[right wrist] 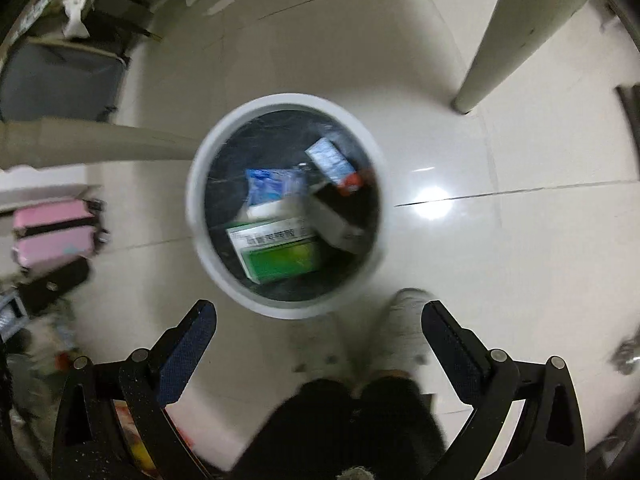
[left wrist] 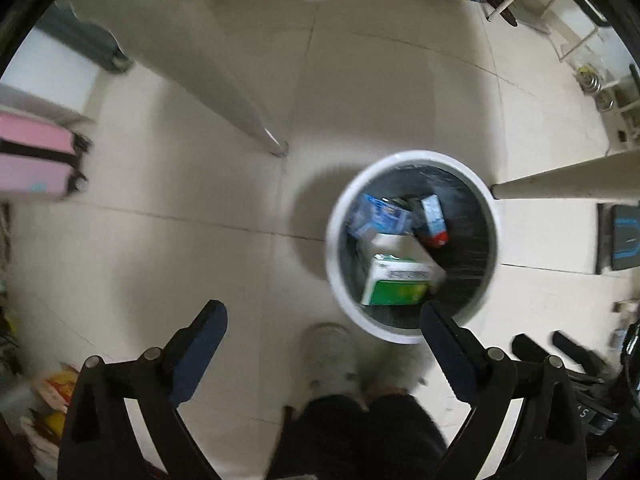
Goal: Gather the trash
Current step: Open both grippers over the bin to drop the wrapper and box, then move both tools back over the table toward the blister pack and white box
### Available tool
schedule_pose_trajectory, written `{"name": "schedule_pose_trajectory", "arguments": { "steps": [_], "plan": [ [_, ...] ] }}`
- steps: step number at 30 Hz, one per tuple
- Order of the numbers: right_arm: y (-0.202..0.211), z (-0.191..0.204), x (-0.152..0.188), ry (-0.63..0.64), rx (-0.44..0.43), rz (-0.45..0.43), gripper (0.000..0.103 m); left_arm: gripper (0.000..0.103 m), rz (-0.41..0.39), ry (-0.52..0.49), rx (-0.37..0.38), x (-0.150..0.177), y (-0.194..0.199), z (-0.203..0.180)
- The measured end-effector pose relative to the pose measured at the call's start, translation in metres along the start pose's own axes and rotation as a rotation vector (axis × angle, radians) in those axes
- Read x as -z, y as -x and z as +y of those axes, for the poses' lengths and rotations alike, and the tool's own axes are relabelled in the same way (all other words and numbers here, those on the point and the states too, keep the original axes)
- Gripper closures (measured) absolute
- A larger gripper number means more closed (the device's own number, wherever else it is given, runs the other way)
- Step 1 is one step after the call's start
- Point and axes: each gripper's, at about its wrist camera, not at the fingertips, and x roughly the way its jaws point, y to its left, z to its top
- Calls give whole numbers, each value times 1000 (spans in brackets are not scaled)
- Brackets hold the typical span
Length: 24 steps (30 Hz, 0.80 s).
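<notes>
Your left gripper (left wrist: 323, 312): jaws apart, empty; white bin (left wrist: 335, 256) ahead-right of it holds green box (left wrist: 396, 284), blue packets, carton. Your right gripper (right wrist: 319, 311): jaws apart, empty, bin ahead-left. Collection looks mostly done; no loose trash identifiable on the floor.

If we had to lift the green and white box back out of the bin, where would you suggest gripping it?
Probably from straight above, closing across the narrow thickness of the green and white box. It lies tilted on top of the other trash inside the white bin, so its upper edges look free, while the bin wall blocks any sideways approach.
</notes>
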Motion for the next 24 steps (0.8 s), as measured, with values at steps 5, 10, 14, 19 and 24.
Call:
{"name": "schedule_pose_trajectory", "arguments": {
  "steps": [5,10,14,19,24],
  "plan": [
    [23,7,4,39,165,-31,0,4,-15,-47,-37,5,20,3],
    [56,12,12,44,207,-55,0,4,-24,-66,-33,12,47,-7],
    [91,21,20,55,206,-80,0,4,-34,-63,-19,14,64,-13],
    [139,36,29,66,199,-113,0,4,-44,-73,-7,23,107,-14],
    [197,51,42,85,198,-143,0,4,-64,-78,9,36,154,-13]
  ]
}}
